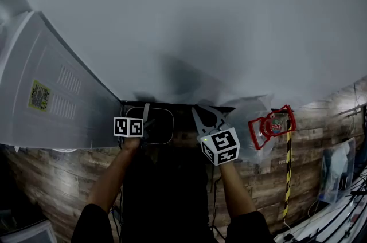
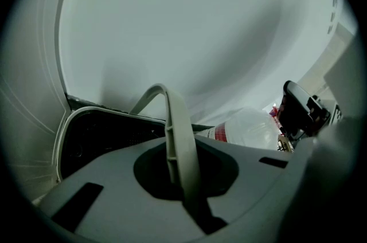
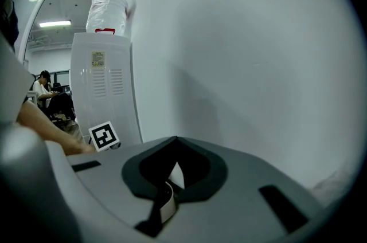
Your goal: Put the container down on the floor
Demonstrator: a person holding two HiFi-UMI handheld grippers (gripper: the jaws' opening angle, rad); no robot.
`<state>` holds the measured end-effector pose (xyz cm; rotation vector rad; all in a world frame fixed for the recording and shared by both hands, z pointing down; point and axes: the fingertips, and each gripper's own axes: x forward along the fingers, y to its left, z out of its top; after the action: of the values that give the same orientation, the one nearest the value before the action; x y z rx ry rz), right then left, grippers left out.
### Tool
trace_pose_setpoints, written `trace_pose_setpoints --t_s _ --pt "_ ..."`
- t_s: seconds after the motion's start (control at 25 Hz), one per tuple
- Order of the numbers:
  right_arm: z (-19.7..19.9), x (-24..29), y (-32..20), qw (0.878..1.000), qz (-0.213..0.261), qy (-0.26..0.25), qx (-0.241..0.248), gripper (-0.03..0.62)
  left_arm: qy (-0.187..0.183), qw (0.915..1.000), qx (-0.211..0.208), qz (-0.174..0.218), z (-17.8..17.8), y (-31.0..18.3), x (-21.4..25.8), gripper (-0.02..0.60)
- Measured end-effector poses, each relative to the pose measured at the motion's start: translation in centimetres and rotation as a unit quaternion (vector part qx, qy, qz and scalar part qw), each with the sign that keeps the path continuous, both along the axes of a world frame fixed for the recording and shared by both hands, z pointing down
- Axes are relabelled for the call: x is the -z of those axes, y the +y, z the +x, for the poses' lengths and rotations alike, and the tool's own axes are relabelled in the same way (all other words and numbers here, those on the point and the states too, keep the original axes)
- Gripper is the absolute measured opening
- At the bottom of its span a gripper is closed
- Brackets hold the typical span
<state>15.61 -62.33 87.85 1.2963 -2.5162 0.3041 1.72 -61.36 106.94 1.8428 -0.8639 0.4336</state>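
The container (image 1: 159, 125) is a dark box with a pale rounded rim, low against the white wall; it also shows in the left gripper view as the container (image 2: 92, 136). My left gripper (image 1: 145, 114) is at its left rim, jaws shut; whether it touches the rim I cannot tell. In its own view the left gripper (image 2: 164, 91) arches up as one thin strip, nothing seen between the jaws. My right gripper (image 1: 207, 116) is just right of the container, its fingers spread in a V and empty. Its own view shows little of its jaws.
A white water dispenser (image 1: 51, 93) stands at the left, a bottle (image 3: 109, 7) on top of it. A clear water jug (image 1: 252, 121) with a red handle (image 1: 270, 126) lies at the right. The floor (image 1: 57, 184) is wood-patterned. A yellow-black striped pole (image 1: 287, 173) stands at the right.
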Motion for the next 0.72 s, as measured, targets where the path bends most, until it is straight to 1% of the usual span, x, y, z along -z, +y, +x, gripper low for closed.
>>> trace_pose_setpoints --t_s 0.2,0.36,0.52,0.6,0.72 --pt "0.0 -0.9 0.0 1.0 0.004 0.007 -0.001 0.011 0.009 0.9999 -0.005 0.003 0.8 0.0 -0.5 0.012" --pt "-0.1 -1.5 0.0 1.0 0.004 0.002 -0.004 0.011 0.021 0.9997 -0.009 0.008 0.9 -0.5 -0.4 0.012" --pt "0.0 -1.9 -0.1 1.0 0.005 -0.002 -0.01 0.011 0.024 0.9994 -0.019 0.018 0.6 -0.8 -0.3 0.014" --pt "-0.1 -2.3 -0.1 1.0 0.007 0.003 -0.013 0.011 0.013 0.999 -0.031 0.029 0.1 -0.8 -0.4 0.015" --pt "-0.3 -2.6 0.0 1.0 0.008 0.005 -0.013 0.011 -0.03 0.9971 -0.054 0.046 -1.2 -0.7 -0.9 0.022"
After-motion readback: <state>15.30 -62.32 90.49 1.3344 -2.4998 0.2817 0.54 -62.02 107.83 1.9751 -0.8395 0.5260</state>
